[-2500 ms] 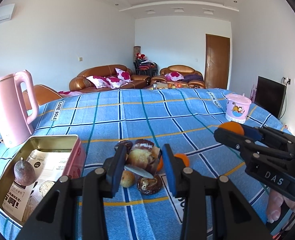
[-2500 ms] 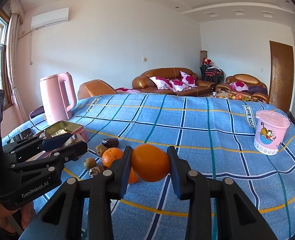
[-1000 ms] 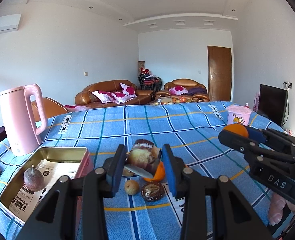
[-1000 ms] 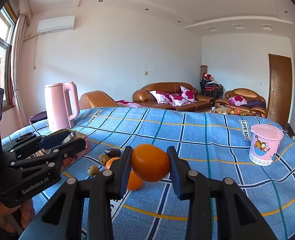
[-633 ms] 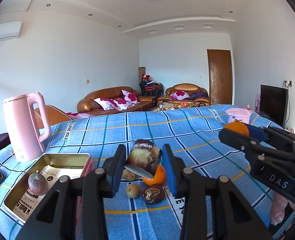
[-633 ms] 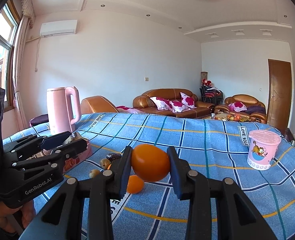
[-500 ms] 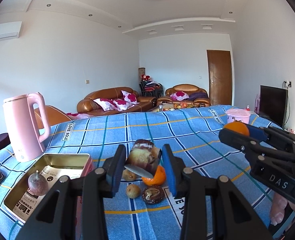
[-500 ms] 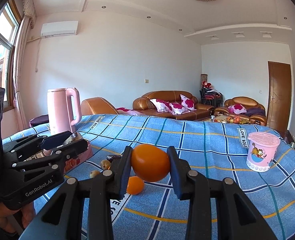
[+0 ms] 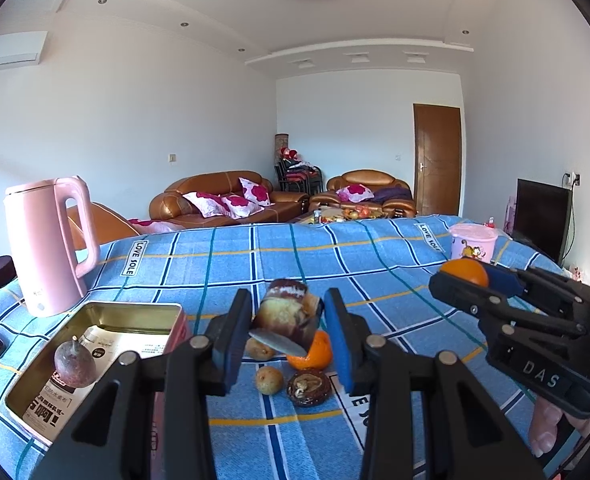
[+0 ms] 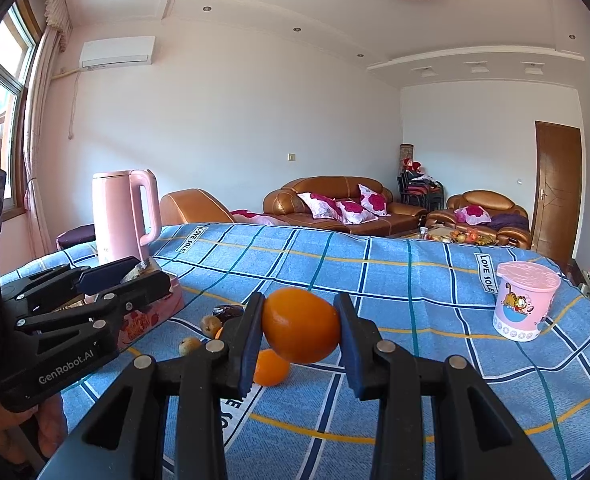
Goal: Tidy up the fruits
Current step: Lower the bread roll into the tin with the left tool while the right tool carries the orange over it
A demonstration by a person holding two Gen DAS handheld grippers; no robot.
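Grip status: left gripper (image 9: 289,326) is clamped on a brown, torn-open fruit (image 9: 287,316), carried clear of the blue checked cloth (image 9: 231,264); right gripper (image 10: 301,332) is clamped on an orange (image 10: 301,330), likewise off the cloth. Reference point — the gold tin (image 9: 135,314), open, on the cloth. Inside it: one dark purple fruit (image 9: 75,366) on printed paper. Just right of the tin lie two small tan fruits (image 9: 269,379), a dark shrivelled one (image 9: 309,387) and a second orange (image 9: 313,354), loosely grouped. Behind the tin stands a pink kettle (image 9: 49,244); well to its right, a pink cartoon tub (image 9: 473,242).
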